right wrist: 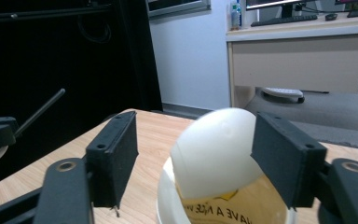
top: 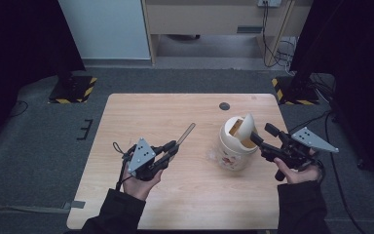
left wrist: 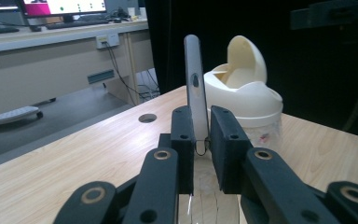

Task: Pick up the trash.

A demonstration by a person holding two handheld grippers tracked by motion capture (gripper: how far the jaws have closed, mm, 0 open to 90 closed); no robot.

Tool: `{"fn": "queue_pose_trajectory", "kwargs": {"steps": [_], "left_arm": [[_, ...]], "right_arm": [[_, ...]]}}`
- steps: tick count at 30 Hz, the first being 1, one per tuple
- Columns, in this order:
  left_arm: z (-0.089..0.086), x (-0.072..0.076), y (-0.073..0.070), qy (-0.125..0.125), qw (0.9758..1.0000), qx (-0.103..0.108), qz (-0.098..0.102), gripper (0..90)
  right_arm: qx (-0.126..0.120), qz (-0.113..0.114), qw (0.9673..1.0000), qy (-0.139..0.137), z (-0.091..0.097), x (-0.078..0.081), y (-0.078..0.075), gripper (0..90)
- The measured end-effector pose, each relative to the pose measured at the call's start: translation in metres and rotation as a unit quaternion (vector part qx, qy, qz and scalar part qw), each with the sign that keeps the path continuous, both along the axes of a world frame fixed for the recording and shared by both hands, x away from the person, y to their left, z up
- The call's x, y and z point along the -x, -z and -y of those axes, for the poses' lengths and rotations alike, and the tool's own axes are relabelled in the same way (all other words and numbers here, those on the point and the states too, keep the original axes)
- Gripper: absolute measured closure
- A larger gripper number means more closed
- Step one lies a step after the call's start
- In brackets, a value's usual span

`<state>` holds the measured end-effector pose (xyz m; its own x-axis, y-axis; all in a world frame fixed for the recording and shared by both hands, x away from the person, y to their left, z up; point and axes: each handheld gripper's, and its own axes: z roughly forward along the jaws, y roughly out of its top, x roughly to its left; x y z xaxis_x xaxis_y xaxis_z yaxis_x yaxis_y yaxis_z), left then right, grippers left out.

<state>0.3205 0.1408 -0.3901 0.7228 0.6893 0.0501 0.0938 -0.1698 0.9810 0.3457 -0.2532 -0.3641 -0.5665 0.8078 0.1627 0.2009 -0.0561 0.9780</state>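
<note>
Table: a light wooden table (top: 141, 112) carries everything, with a round cable hole (top: 224, 106) near its far edge, right of centre.
Left tongs: the left gripper (top: 174, 146) sits over the near-left part of the table, jaws clamped tight on a thin flat stick (top: 185, 134). In the left gripper view the stick (left wrist: 195, 84) rises straight up from between the jaws, gripped at its lower end.
Stick: in the high view it angles up and away toward the table's middle, its free end in the air and short of the bin.
Bin: a cream desktop bin (top: 236, 144) with a swing lid (top: 246, 127) stands right of centre, nearer the right edge; the lid is tipped up, and the opening shows.
Right tongs: the right gripper (top: 263, 141) is wide open, gripping nothing. In the right gripper view its jaws stand either side of the tilted lid (right wrist: 214, 151); whether either one touches it I cannot tell.
In the way: the raised lid stands between the right jaws and the opening.
Around: grey carpet, a desk (top: 209, 19) beyond the far edge, and black-and-yellow striped stand bases (top: 73, 88) off both far corners.
</note>
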Motion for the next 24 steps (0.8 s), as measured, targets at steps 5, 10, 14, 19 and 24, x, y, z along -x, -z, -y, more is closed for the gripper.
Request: {"fn": "queue_pose_trajectory", "kwargs": {"steps": [5,10,14,19,24], "left_arm": [[0.011,0.003,0.001,0.014,0.9999,-0.002,0.003,79.6],[0.026,0.006,0.001,0.028,0.9995,0.001,0.015,79.6],[0.04,0.009,0.0,0.038,0.9989,0.001,0.027,79.6],[0.058,0.013,-0.001,0.054,0.9978,-0.001,0.038,79.6],[0.068,0.015,-0.003,0.063,0.997,-0.003,0.044,79.6]], "right_arm": [[-0.018,-0.009,0.9997,-0.013,-0.009,-0.001,-0.002,35.8],[-0.037,-0.008,0.9988,-0.031,-0.017,0.001,-0.001,39.0],[-0.036,-0.005,0.9979,-0.053,-0.025,0.003,-0.002,44.4],[-0.051,-0.011,0.9955,-0.079,-0.032,0.004,-0.002,47.4],[-0.065,-0.016,0.9929,-0.099,-0.036,0.004,-0.001,50.6]]}}
